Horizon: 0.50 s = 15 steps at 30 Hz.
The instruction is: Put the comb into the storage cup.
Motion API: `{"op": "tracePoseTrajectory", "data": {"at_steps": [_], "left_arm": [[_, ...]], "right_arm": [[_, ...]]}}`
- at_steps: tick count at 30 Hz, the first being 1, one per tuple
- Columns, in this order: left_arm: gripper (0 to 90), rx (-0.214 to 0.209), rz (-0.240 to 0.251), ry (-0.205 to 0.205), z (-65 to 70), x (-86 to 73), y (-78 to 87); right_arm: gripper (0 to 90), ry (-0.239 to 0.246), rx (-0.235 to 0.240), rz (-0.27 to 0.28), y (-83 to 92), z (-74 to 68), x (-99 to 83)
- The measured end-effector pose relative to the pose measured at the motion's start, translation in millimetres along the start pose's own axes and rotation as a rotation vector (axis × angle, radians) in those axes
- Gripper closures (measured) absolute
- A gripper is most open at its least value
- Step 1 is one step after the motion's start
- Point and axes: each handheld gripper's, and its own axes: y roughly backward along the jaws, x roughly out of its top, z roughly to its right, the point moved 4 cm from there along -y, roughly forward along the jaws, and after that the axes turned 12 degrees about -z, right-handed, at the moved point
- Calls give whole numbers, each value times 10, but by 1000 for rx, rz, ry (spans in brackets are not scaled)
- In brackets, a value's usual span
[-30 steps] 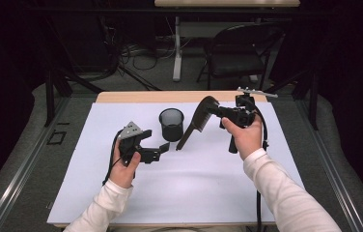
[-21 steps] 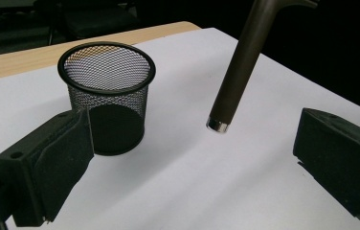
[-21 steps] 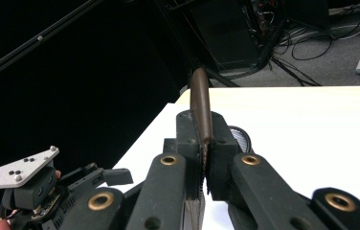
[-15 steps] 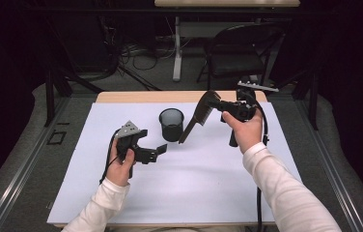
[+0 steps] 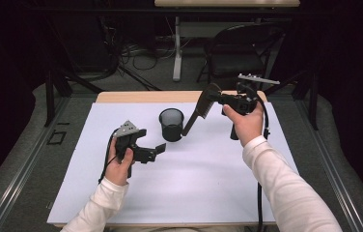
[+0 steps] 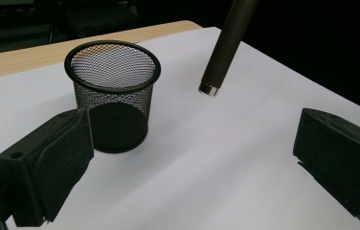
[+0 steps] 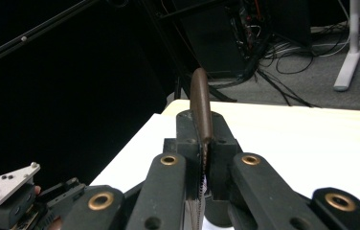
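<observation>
The right tool (image 5: 212,99), upper right of the high view, pinches a brown-handled hairbrush (image 5: 196,113) beside the black mesh cup (image 5: 171,123); the left tool (image 5: 154,151), jaws just spread wide, holds nothing.

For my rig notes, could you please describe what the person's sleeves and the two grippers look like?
Both sleeves are white and long. The left gripper and right gripper are black, each with a grey three-cornered plate on top and a trailing black cable. The jaws carry flat black pads.
</observation>
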Motion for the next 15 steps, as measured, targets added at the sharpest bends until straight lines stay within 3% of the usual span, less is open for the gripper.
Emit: {"op": "tracePoseTrajectory", "data": {"at_steps": [15], "left_arm": [[5,1,1,0,-6,4,5]], "right_arm": [[868,10,-27,19,-28,-15,167]]}}
